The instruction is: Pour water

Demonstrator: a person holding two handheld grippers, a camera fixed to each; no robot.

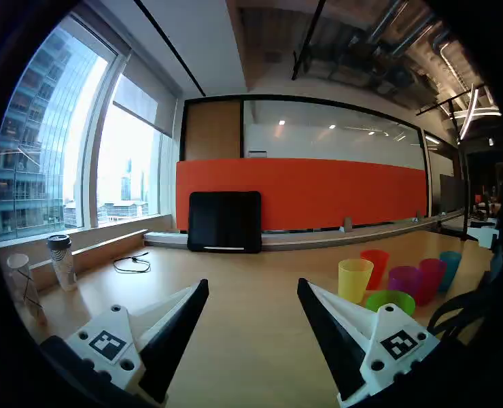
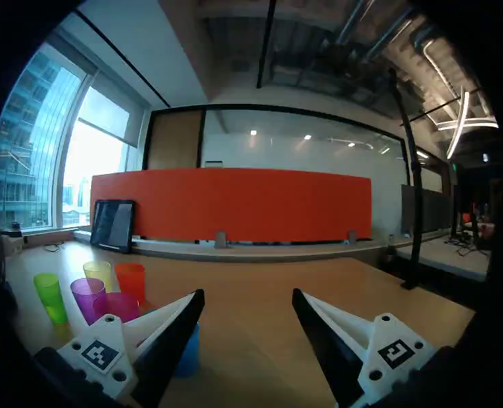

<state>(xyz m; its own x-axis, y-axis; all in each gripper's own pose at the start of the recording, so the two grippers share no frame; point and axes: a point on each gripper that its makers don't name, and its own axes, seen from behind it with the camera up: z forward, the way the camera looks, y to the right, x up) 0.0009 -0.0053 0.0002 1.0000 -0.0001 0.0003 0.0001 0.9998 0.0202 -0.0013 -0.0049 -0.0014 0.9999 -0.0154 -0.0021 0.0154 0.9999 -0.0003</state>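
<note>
My left claw [image 1: 251,284] is nearest, fingers spread wide with nothing between them. The plastic cups [image 1: 406,280] stand on the wooden table [image 1: 251,340] at the right of the frame, past the right-hand finger (the yellow cup [image 1: 355,279] is closest to it). My right claw [image 2: 247,294] is wide and empty too; a blue cup [image 2: 189,350] peeks out just behind its left-hand finger, lower left.

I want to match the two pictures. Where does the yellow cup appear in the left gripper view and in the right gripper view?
Left gripper view: the yellow cup stands right of centre, at the left front of the cup group, the red cup just behind it.
Right gripper view: the yellow cup is at lower left, between the green cup and the red cup.
Shared landmark: the orange panel, with the black screen at its left end.
</note>
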